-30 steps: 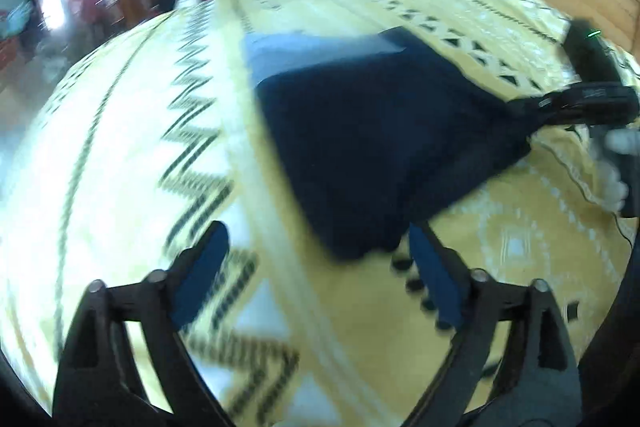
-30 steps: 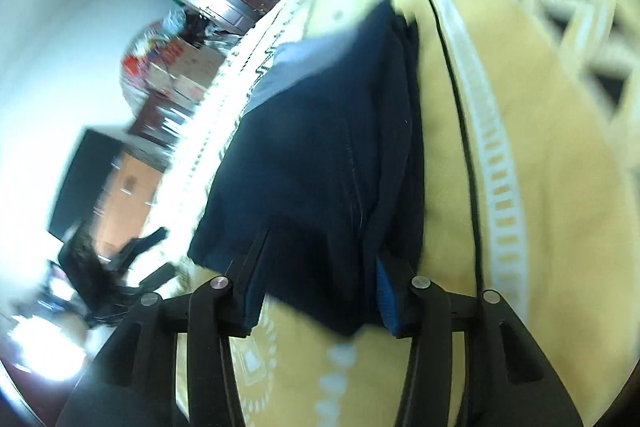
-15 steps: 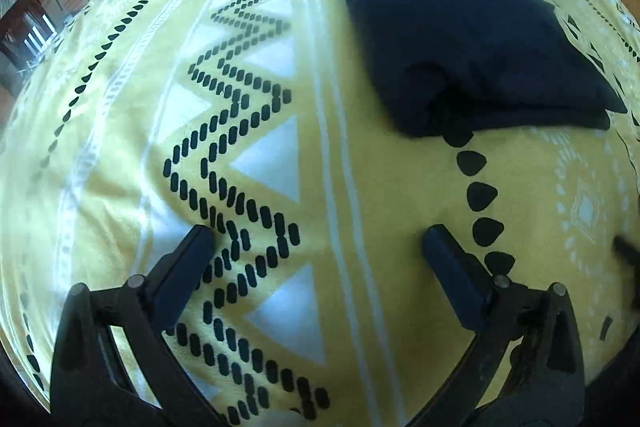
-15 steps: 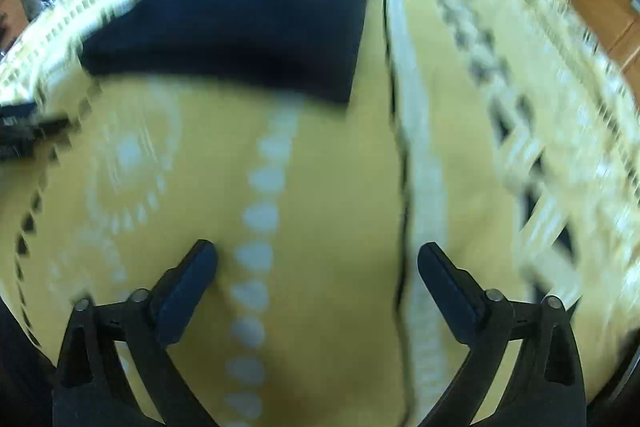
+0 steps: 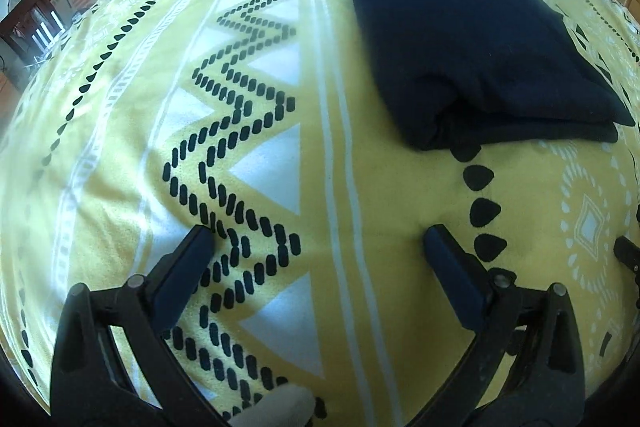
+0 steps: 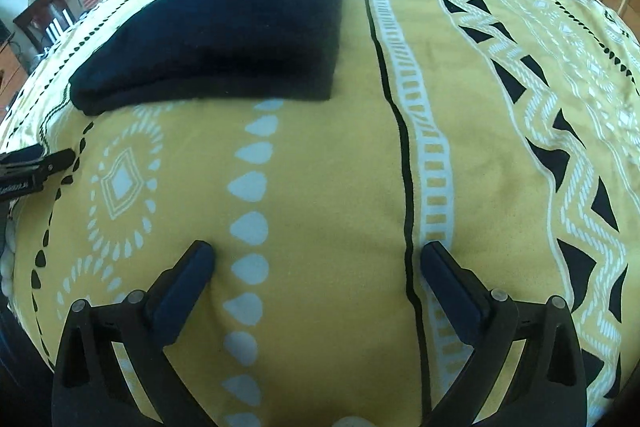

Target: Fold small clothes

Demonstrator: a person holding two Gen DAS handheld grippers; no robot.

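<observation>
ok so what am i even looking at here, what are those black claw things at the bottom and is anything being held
Those claws are two hand-held grippers, one in each of a person's hands; there is no robot arm. Each carries a fisheye camera looking along its two fingers, which is why the pictures bulge.

One picture is from the left gripper, the other from the right gripper. Both have their jaws wide open with nothing between them, only the blanket underneath. The jaws have just been opening.

The surface is a yellow blanket with black and white patterns. On it lies a folded dark navy garment, with a grey band at its far end. It sits ahead of both grippers, untouched. In the right view the garment is to the upper left, and part of the left gripper shows at the left edge.

Boxes and furniture stand in the background.
</observation>
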